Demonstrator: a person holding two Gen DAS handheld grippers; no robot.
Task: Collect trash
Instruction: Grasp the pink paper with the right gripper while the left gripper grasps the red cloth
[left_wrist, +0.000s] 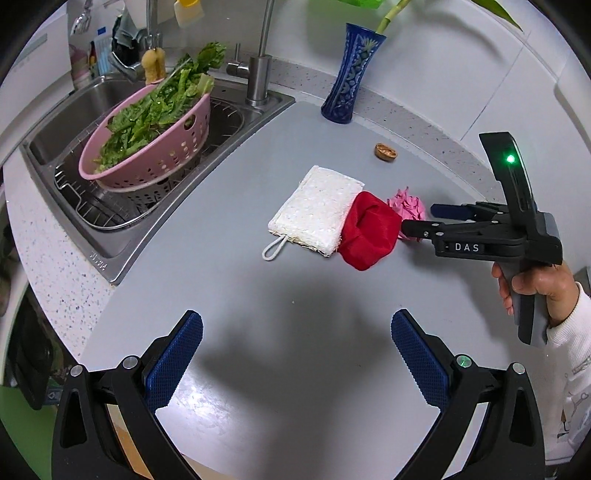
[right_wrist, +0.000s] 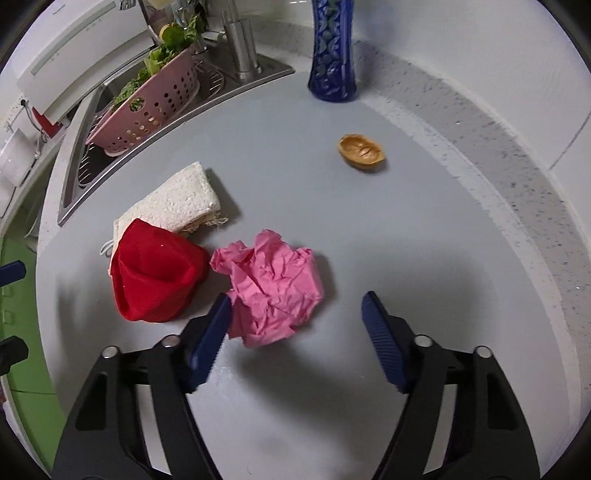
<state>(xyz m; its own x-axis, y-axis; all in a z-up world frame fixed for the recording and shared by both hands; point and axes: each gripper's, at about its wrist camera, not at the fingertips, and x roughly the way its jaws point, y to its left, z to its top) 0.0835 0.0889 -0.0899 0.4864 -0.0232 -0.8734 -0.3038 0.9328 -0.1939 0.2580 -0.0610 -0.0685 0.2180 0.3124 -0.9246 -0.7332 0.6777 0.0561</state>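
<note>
A crumpled pink paper ball (right_wrist: 273, 284) lies on the grey counter (right_wrist: 295, 206) between the fingers of my right gripper (right_wrist: 297, 299). Its left pad (right_wrist: 216, 332) touches the paper, while the right pad stands apart from it, so the jaws are open. In the left wrist view the right gripper (left_wrist: 419, 218) reaches in from the right onto the pink paper (left_wrist: 408, 206). A red cloth bundle (right_wrist: 155, 273) lies just left of the paper. Half a walnut shell (right_wrist: 362, 149) sits farther back. My left gripper (left_wrist: 295, 321) hangs open over bare counter with nothing between its fingers.
A white scrub pad (left_wrist: 317, 210) with a loop lies partly under the red cloth (left_wrist: 369, 236). A blue vase (left_wrist: 351, 77) stands at the back. To the left, the steel sink (left_wrist: 74, 110) holds a pink colander (left_wrist: 147, 162) of greens, and a tap (left_wrist: 258, 74) stands beside it.
</note>
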